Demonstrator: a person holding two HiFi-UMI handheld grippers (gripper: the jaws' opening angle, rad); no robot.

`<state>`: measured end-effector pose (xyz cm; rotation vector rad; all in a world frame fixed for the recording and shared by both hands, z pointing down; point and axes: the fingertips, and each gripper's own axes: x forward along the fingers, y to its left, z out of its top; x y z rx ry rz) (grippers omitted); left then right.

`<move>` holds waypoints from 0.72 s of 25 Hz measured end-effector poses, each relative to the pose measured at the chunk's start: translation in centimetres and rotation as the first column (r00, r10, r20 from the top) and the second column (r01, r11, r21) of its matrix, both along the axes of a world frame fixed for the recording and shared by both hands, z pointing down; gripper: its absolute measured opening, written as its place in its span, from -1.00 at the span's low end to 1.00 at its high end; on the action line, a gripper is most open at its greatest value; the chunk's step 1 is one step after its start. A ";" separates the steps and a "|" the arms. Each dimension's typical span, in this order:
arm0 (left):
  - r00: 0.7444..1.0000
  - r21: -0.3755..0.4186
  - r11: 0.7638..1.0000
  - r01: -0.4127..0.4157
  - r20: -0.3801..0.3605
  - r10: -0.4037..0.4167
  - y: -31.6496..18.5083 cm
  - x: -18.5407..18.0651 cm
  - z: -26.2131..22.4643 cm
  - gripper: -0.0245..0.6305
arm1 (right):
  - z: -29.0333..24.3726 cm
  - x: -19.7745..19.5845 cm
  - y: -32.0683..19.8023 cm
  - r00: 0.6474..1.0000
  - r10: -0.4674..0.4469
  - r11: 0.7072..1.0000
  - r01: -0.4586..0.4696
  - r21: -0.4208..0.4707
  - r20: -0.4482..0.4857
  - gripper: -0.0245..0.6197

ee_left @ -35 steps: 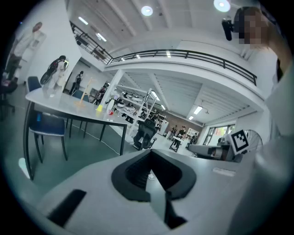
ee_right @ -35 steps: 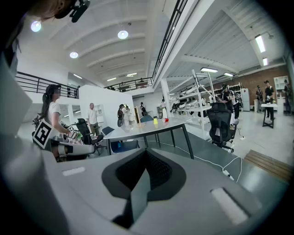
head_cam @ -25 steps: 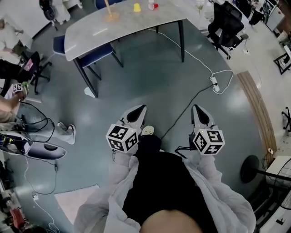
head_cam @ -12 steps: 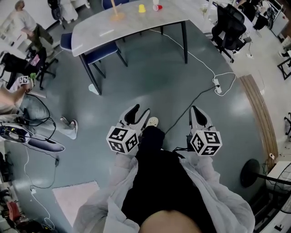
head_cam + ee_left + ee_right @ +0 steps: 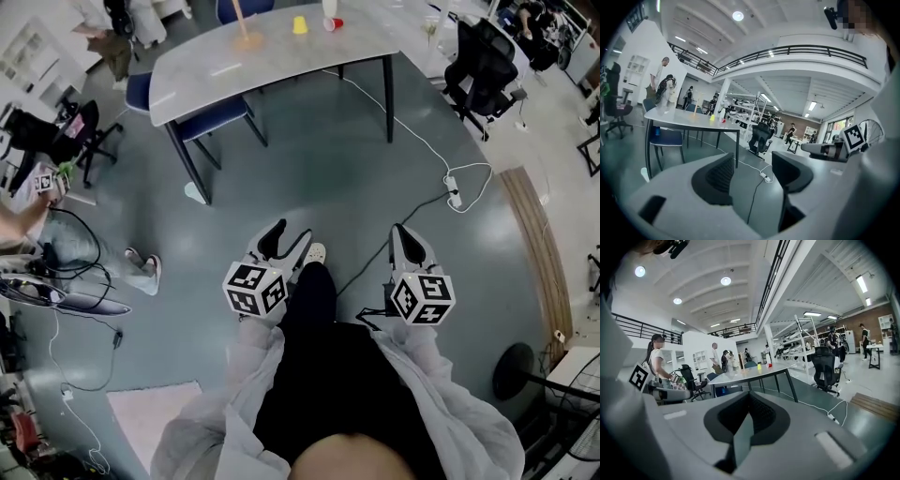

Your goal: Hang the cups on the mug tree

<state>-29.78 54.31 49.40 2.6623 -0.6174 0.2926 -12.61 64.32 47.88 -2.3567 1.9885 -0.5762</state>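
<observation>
Far ahead, a grey table (image 5: 272,58) carries a wooden mug tree (image 5: 247,30), a yellow cup (image 5: 300,25) and a red cup (image 5: 337,23). The left gripper view shows the yellow cup (image 5: 712,117) and the red cup (image 5: 723,120) as small specks. Both grippers are held at waist height over the floor, well short of the table. My left gripper (image 5: 289,235) has its jaws apart and opening, with nothing between them. My right gripper (image 5: 404,232) is shut and empty, its pads meeting in the right gripper view.
A blue chair (image 5: 211,105) is tucked under the table's left side. A black office chair (image 5: 483,58) stands at the right. A white cable and power strip (image 5: 456,190) cross the floor ahead. People and cluttered gear (image 5: 56,281) line the left side.
The left gripper's jaws have gone from shut to apart. The table has drawn slightly nearer in the head view. The right gripper stays shut.
</observation>
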 end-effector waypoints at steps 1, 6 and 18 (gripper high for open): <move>1.000 0.000 1.000 -0.001 0.000 0.001 -0.9 0.4 -0.1 -0.17 | -0.1 0.4 -0.9 1.000 0.003 1.000 -0.003 -0.001 0.003 -0.89; 1.000 0.006 1.000 -0.012 0.003 0.012 -6.3 2.8 -0.9 -0.14 | -0.9 2.7 -6.1 1.000 0.016 1.000 -0.016 -0.002 -0.001 -0.89; 0.999 0.019 0.999 -0.034 -0.009 0.034 -21.1 8.4 -3.0 -0.10 | -2.9 8.0 -20.1 0.999 0.038 0.999 -0.038 0.000 -0.013 -0.89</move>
